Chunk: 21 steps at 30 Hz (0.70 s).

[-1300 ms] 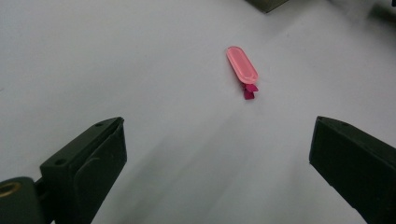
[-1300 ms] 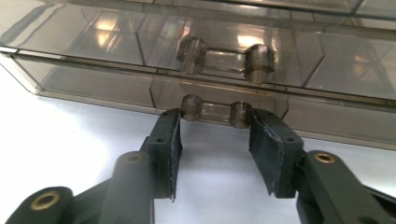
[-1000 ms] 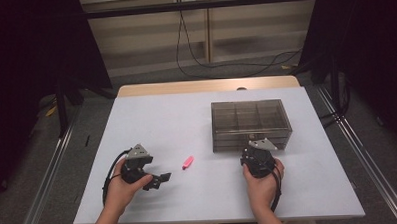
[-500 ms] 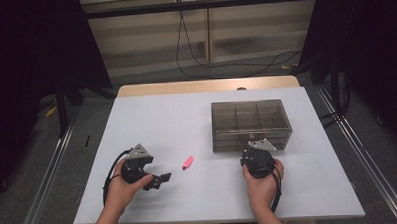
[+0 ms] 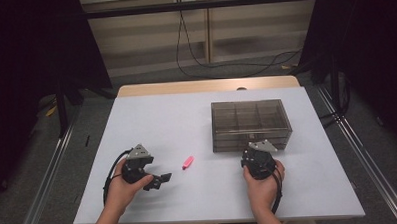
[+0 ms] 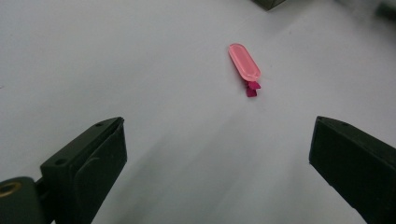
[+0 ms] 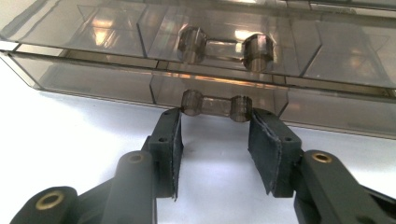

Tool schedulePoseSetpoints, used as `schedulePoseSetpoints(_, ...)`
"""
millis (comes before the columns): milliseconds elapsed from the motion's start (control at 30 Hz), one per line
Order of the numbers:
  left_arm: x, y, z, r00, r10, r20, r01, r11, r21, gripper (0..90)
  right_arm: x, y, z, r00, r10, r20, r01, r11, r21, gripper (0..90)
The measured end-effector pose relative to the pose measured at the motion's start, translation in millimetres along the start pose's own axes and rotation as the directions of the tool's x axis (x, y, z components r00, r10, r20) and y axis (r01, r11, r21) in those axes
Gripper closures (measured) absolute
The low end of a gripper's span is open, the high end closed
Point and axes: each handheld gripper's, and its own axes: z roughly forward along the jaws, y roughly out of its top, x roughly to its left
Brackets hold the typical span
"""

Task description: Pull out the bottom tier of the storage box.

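We start with the smoky clear drawer box (image 5: 250, 124), which stands on the right half of the white table (image 5: 151, 118), its front toward us. In the right gripper view its lower drawer handle (image 7: 216, 106), a short clear bar between two round posts, sits right at the tips of our right gripper (image 7: 215, 140). The jaws stand partly open, one tip at each end of the handle, just beneath its posts; they hold nothing, and we cannot tell whether the tips touch the posts. A second handle (image 7: 218, 46) of the same shape shows on the drawer above. From the high view the right gripper (image 5: 258, 160) is pressed close to the front of the box, with our right hand (image 5: 263, 182) wrapped behind it.

Farther left, a small pink capsule-shaped piece (image 5: 188, 163) lies flat on the bare table, well apart from the box. In the left gripper view it (image 6: 244, 63) shows a pale pink rounded body with a darker magenta scrap at its near end (what that scrap is, we cannot tell).

Our left gripper (image 6: 217, 163) points toward that piece from a short way off, jaws spread wide and empty, the piece lying ahead of them. In the high view the left gripper (image 5: 159, 180) sits low over the table's near left part, held in our left hand (image 5: 124, 187).
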Motion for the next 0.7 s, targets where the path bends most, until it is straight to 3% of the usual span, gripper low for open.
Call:
schedulePoseSetpoints(67,0.0,0.0,0.2,1.0,0.0,-0.001,0.0,1.0,0.001,4.2,-0.1,-0.5,-1.0,1.0,0.0,-0.001,0.0,1.0,0.002,55.9)
schedulePoseSetpoints(100,-0.2,0.1,-0.1,1.0,0.002,-0.001,-0.002,1.0,0.008,4.2,-0.1,-0.9,-1.2,1.0,-0.003,0.001,0.003,1.0,0.003,62.3)
schedulePoseSetpoints(167,-0.2,0.0,0.0,1.0,0.001,0.0,-0.001,1.0,0.007,4.2,-0.7,-1.9,-1.7,0.9997,-0.01,0.022,0.01,1.0,0.003,66.3)
schedulePoseSetpoints(200,-0.1,0.0,-0.1,1.0,0.001,0.001,-0.001,1.0,0.007,4.2,-6.2,-2.1,-1.6,0.9993,0.034,-0.015,-0.034,0.999,-0.001,63.5)
schedulePoseSetpoints(233,-0.1,0.1,-0.1,1.0,0.002,-0.001,-0.002,1.0,0.009,4.2,-6.8,-1.6,-1.7,0.9992,0.037,-0.013,-0.037,0.999,0.001,60.9)
schedulePoseSetpoints(333,0.0,0.3,0.4,1.0,0.0,0.004,0.0,1.0,0.01,4.2,-6.0,-1.1,-2.5,0.9999,0.015,0.002,-0.015,1.0,0.0,55.2)
schedulePoseSetpoints(467,-1.1,0.7,1.3,1.0,0.0,0.004,0.0,1.0,0.009,4.2,-1.8,0.1,-0.7,0.9996,0.023,-0.016,-0.023,1.0,-0.013,50.0)
schedulePoseSetpoints(600,-0.8,0.8,0.6,1.0,0.001,0.004,-0.001,1.0,0.009,4.2,3.3,1.9,1.1,1.0,0.008,-0.001,-0.008,1.0,-0.013,49.4)
schedulePoseSetpoints(700,0.0,-0.5,0.5,1.0,0.0,0.002,0.0,0.9999,0.011,4.2,4.8,3.1,3.5,0.9994,0.025,0.025,-0.025,1.0,-0.013,50.6)
